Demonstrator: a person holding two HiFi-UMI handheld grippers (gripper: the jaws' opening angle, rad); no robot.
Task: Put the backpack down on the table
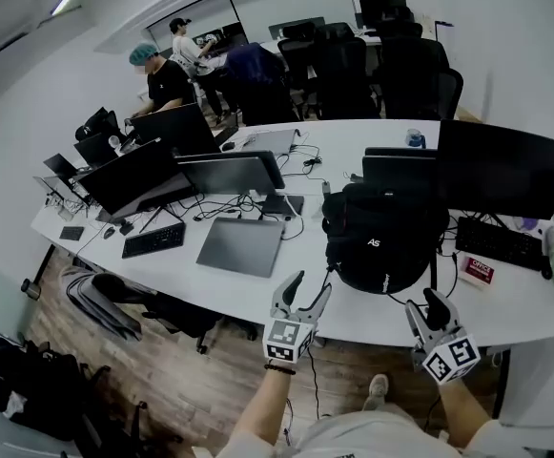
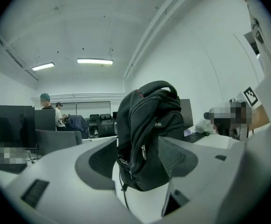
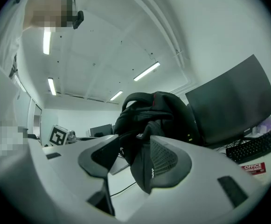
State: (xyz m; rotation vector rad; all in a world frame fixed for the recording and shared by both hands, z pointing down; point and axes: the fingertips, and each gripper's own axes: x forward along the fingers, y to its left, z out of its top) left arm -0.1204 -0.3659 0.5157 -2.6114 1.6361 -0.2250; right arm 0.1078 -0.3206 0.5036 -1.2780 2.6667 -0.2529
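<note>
**Spotter:** Where is the backpack?

**Me:** The backpack (image 1: pixel 383 241) stands upright on the white bench (image 1: pixel 353 318), close to the front edge. Its carry handle arches over the top. A small dark screen (image 1: pixel 399 170) is right behind it, and a large monitor (image 1: pixel 505 170) rises on its right.

**Spotter:** And your left gripper?

**Me:** My left gripper (image 1: pixel 312 284) hovers over the bench edge, just beside the bag's lower left side. In the left gripper view the jaws stand wide apart. Nothing is clamped. I see the bag framed in the gap, further out on the bench.

**Spotter:** Right side?

**Me:** The right gripper (image 1: pixel 425 303) sits near the bag's lower right corner, also at the bench edge. In the right gripper view its jaws are spread wide too, with black fabric showing between and beyond them. I cannot tell whether a fingertip brushes the fabric. Neither jaw is closed on it.

**Spotter:** What else is on the bench?

**Me:** A black keyboard (image 1: pixel 499 243) lies under the large monitor, with a small red-and-white card (image 1: pixel 479 271) just in front of it. A closed grey laptop (image 1: pixel 241 246) lies to the bag's left, well apart from it. Further left are more screens and another keyboard (image 1: pixel 153 239). Two people (image 1: pixel 167 79) stand at the far end of the room, among black office chairs (image 1: pixel 353 65).
</note>
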